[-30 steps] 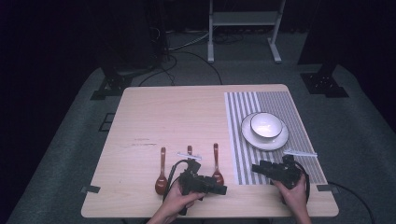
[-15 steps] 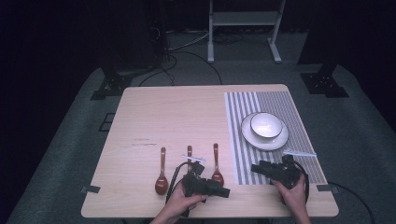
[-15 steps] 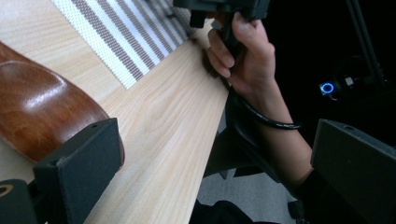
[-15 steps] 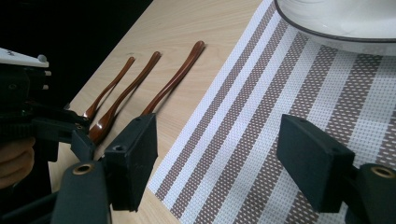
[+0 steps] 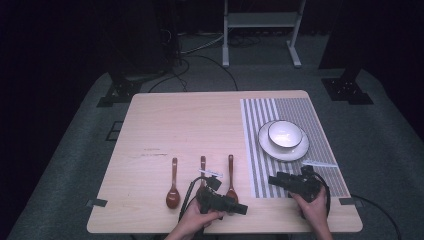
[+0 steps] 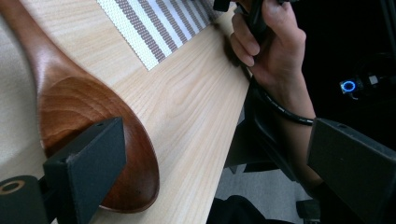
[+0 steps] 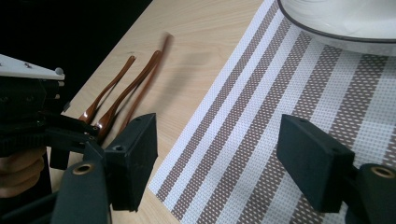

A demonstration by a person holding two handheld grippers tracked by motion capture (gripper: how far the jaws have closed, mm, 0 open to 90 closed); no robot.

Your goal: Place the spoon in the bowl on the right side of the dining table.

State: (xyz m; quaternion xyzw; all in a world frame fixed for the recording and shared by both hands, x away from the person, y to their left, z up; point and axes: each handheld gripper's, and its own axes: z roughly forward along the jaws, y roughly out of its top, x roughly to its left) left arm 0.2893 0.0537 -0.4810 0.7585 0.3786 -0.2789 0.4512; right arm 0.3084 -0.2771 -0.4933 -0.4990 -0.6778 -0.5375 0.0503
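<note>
Three brown wooden spoons lie side by side near the table's front edge: left (image 5: pixel 172 186), middle (image 5: pixel 202 167) and right (image 5: pixel 231 176). My left gripper (image 5: pixel 242 208) lies low at that edge, pointing right, jaws open. In the left gripper view the right spoon's bowl (image 6: pixel 95 126) sits just behind my left jaw, and nothing is between the jaws (image 6: pixel 219 161). My right gripper (image 5: pixel 273 180) rests on the striped placemat (image 5: pixel 260 150), pointing left, open and empty (image 7: pixel 224 161). Its view shows the spoons (image 7: pixel 135 86) and the left gripper (image 7: pixel 32 121) beyond.
A white bowl (image 5: pixel 284 134) stands on a white plate (image 5: pixel 270 148) on the placemat (image 7: pixel 261 116), behind the right gripper. The plate's rim (image 7: pixel 336 35) is close ahead on the right. The table's front edge (image 6: pixel 219 154) runs right under the left gripper.
My left gripper has slid a little toward the front edge and to the right, past the right spoon's bowl. The right gripper has stayed put.
</note>
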